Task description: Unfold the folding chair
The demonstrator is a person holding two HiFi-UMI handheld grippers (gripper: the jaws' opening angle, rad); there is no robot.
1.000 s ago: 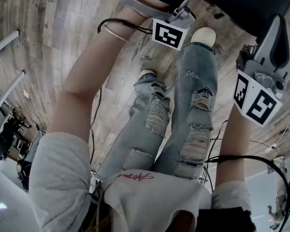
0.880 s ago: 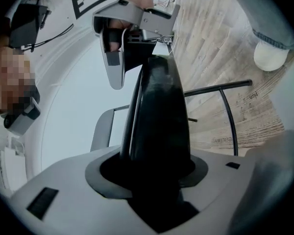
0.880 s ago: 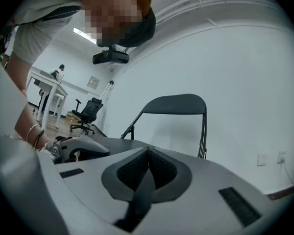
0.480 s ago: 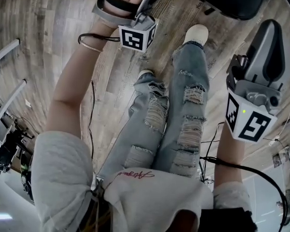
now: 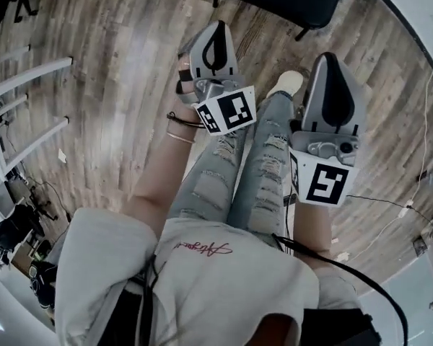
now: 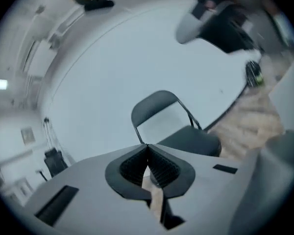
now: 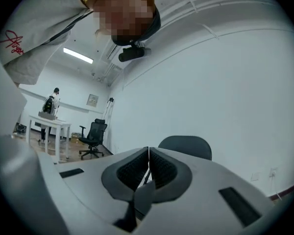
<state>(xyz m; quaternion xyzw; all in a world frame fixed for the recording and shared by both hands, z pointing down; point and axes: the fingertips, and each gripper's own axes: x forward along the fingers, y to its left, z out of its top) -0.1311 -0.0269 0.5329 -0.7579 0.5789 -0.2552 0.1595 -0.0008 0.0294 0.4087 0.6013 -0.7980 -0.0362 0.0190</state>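
The folding chair (image 6: 172, 127) stands open, so I hold my left tool (image 6: 148, 150) and right tool (image 7: 148, 153), both pressed together and empty, clear of it.

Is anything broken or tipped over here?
Nothing stands out. The folding chair stands open and upright, and the left tool and right tool are both shut with nothing in them.

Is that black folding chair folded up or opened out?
Opened out: the folding chair stands by the wall with its seat down flat and backrest upright.
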